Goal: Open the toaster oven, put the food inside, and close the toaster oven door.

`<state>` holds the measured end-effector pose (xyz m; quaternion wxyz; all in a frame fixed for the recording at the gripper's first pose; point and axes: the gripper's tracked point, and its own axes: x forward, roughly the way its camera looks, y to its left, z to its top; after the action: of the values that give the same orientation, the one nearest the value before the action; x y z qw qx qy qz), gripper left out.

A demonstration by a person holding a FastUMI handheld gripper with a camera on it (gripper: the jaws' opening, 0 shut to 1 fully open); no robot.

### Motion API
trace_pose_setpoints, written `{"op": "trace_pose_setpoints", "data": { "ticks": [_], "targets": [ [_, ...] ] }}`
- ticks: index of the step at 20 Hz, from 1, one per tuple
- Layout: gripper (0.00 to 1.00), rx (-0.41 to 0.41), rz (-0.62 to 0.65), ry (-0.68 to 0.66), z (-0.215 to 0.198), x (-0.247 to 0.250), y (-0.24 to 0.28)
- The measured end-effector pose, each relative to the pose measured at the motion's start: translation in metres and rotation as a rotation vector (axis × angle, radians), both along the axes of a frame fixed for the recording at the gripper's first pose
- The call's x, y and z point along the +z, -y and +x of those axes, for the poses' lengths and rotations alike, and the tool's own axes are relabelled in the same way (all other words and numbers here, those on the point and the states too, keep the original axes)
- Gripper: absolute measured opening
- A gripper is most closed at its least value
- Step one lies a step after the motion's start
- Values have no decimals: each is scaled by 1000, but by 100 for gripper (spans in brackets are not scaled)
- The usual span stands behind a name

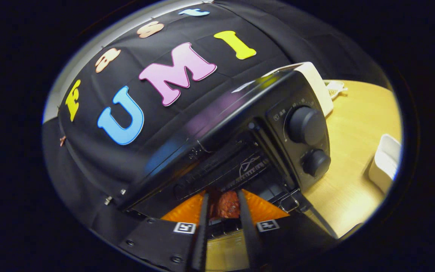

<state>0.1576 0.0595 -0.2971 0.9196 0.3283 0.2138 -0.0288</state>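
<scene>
A black toaster oven (217,124) stands on a wooden table, seen tilted, with two round knobs (306,124) on its front panel. Its door hangs open and the dark cavity with a wire rack (240,170) faces me. My gripper (223,206) is at the mouth of the oven, just over the lowered door. Both fingers (204,215) press on a reddish-brown piece of food (227,206) held between them. The far part of the cavity is dark and hard to make out.
A white rectangular dish (385,162) sits on the wooden table (353,151) right of the oven. A white appliance (315,81) stands behind the oven's right end. The oven's right wall and door hinge (291,200) lie close beside my fingers.
</scene>
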Motion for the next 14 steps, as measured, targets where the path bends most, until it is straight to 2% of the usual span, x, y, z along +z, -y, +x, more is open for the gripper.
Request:
{"op": "trace_pose_setpoints", "data": {
  "ticks": [2,4,8,11,14],
  "targets": [
    [79,30,-25,10,-5,7,-1],
    [97,58,-71,-1,-15,9,1],
    [98,144,-180,-46,-58,17,-9],
    [98,235,-338,-76,-94,23,-15],
    [98,280,-465,-102,-120,28,-13]
  ]
}}
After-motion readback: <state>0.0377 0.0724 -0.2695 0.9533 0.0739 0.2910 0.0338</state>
